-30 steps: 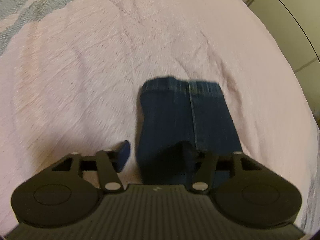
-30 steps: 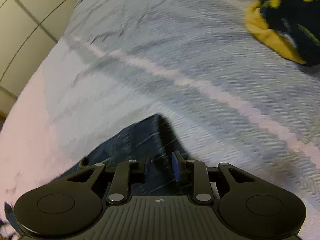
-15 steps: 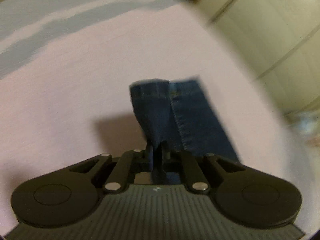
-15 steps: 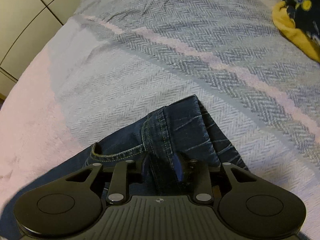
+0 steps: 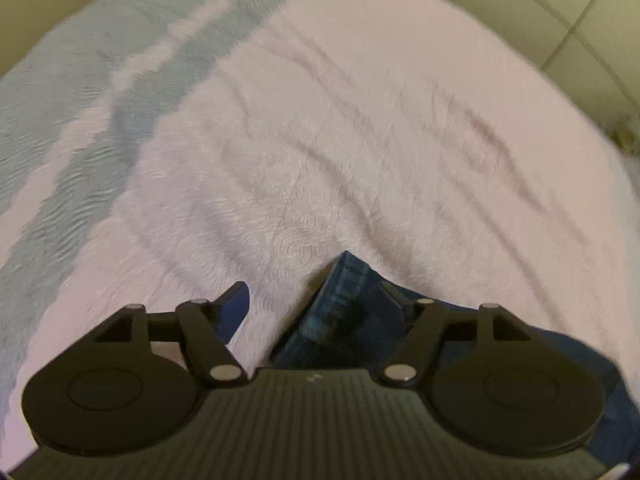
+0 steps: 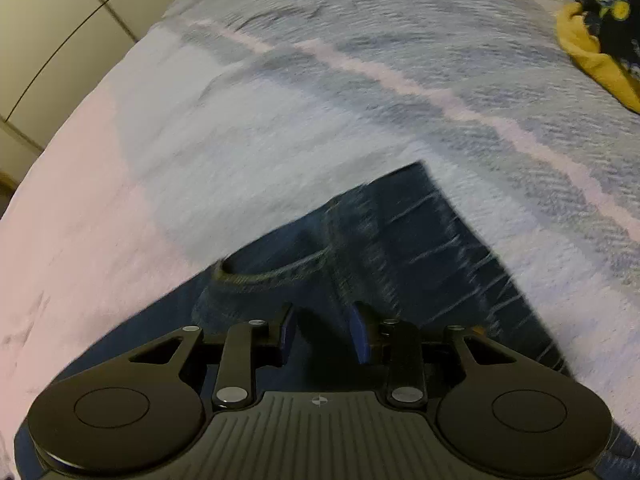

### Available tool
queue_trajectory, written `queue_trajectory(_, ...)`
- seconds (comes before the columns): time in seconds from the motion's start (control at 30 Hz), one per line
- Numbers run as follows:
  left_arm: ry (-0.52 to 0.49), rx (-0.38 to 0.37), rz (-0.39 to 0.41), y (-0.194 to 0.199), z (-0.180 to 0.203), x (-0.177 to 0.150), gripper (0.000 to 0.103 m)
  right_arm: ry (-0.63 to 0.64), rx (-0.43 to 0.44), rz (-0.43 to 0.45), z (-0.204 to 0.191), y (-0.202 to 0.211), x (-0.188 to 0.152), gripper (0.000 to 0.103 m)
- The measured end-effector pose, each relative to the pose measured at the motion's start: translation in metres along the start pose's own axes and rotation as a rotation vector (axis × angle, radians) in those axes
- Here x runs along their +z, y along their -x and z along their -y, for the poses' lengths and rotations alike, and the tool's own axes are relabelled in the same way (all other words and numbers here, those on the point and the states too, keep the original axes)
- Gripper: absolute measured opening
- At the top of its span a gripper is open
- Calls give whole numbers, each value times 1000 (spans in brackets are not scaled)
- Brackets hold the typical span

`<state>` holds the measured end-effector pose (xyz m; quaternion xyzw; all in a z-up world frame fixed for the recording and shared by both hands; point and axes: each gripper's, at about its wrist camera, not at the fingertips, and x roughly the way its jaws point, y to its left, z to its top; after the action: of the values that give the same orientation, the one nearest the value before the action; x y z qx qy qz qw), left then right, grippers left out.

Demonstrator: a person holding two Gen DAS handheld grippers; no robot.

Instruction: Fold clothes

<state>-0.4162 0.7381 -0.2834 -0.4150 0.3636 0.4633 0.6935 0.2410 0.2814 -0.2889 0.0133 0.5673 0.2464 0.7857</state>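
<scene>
Dark blue jeans [image 5: 348, 320] lie on a pink bedcover [image 5: 320, 140]. In the left wrist view a hemmed leg end lies between the fingers, closer to the right one. My left gripper [image 5: 316, 302] is opening wide and its pads do not press on the denim. In the right wrist view the jeans [image 6: 420, 240] spread flat, with a corner pointing away and a curled hem near the fingers. My right gripper [image 6: 322, 332] hangs low over them. Its jaws stand a little apart, both blue pad faces show bare, and denim lies under the gap.
A grey-blue herringbone blanket [image 6: 360, 100] with pale stripes covers the far part of the bed. A yellow and dark patterned garment [image 6: 596, 20] lies at the top right. Beige cabinet panels [image 6: 48, 20] stand past the bed's edge, also at the cabinet side [image 5: 580, 20].
Half a second ago my left gripper was shut on the lifted jeans leg; now it is open and the leg lies on the bed. The right jaws have widened slightly and the denim lies flatter.
</scene>
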Motion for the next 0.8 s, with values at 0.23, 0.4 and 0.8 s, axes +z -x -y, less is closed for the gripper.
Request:
queue_trajectory(0.23, -48, -250, 18, 23, 29, 20, 0, -33, -12, 9, -2, 18, -20, 34)
queue_trajectory(0.4, -19, -355, 440, 139, 24, 75, 0, -72, -6, 36, -5, 30, -22, 34)
queue_trajectory(0.8, 95, -171, -112, 6, -40, 6, 28, -49, -9, -22, -18, 16, -43, 34)
